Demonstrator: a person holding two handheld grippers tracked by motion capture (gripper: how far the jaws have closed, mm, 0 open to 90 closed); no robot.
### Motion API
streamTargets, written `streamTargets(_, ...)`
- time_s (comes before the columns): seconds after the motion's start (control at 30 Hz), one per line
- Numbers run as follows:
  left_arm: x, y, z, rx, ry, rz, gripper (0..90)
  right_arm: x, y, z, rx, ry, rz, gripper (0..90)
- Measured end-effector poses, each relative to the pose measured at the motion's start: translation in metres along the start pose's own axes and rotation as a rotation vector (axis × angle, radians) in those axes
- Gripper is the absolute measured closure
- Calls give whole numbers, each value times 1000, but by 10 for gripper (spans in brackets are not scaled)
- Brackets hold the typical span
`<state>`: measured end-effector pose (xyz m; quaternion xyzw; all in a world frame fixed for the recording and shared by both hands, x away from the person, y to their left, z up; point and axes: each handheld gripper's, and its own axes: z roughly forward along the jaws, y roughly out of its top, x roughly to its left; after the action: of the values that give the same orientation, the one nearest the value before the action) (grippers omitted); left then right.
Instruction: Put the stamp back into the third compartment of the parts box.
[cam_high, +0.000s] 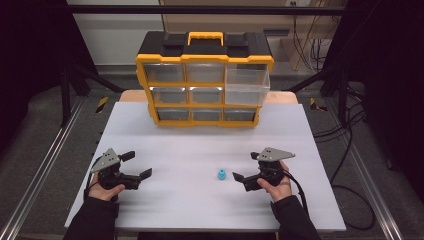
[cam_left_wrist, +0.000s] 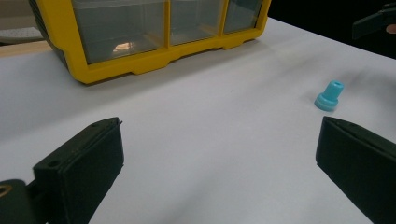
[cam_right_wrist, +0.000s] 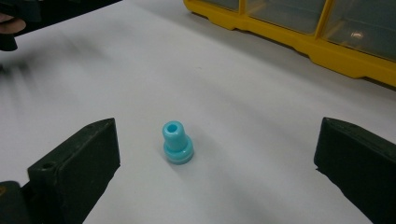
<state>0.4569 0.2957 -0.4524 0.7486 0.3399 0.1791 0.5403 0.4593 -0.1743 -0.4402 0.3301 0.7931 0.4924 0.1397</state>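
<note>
Overhead arrangement of the work area. A white sheet (cam_high: 200, 150) covers the bench (cam_high: 282, 96), whose wooden edge shows at the far side, just behind a yellow-and-black drawer cabinet (cam_high: 205, 80) in the upper centre of the high view. One clear drawer (cam_high: 246, 86) at the cabinet's upper right stands pulled out; the remaining drawers sit flush. A small blue plug (cam_high: 221, 174) stands upright on the sheet in the lower centre of the frame, well apart from the cabinet. The right tongs (cam_high: 241, 175), lower right, point toward the plug and lie just beside it, jaws spread wide; in the right gripper view the plug (cam_right_wrist: 177, 143) stands between and ahead of both jaws, touching neither. The left tongs (cam_high: 138, 166), lower left, are likewise wide and hold nothing. Dark grey floor, metal rails (cam_high: 45, 160) and black frame posts flank the bench; loose cables (cam_high: 350, 130) lie at right, and a pale wall closes the upper frame.
</note>
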Motion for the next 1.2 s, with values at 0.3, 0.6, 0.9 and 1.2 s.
streamTargets(0.3, 0, 0, 0, 0, 0, 1, 7, 4, 4, 5, 22, -4, -15, 7)
streamTargets(0.6, 0, 0, 0, 0, 2, 0, 7, 8, 9, 13, 61, -4, -34, 10)
streamTargets(0.9, 0, 0, 0, 1, 2, 2, 7, 13, 14, 21, 101, 0, -50, 14)
streamTargets(1.2, 0, 0, 0, 2, 4, 3, 7, 16, 17, 30, 149, 1, -56, 17)
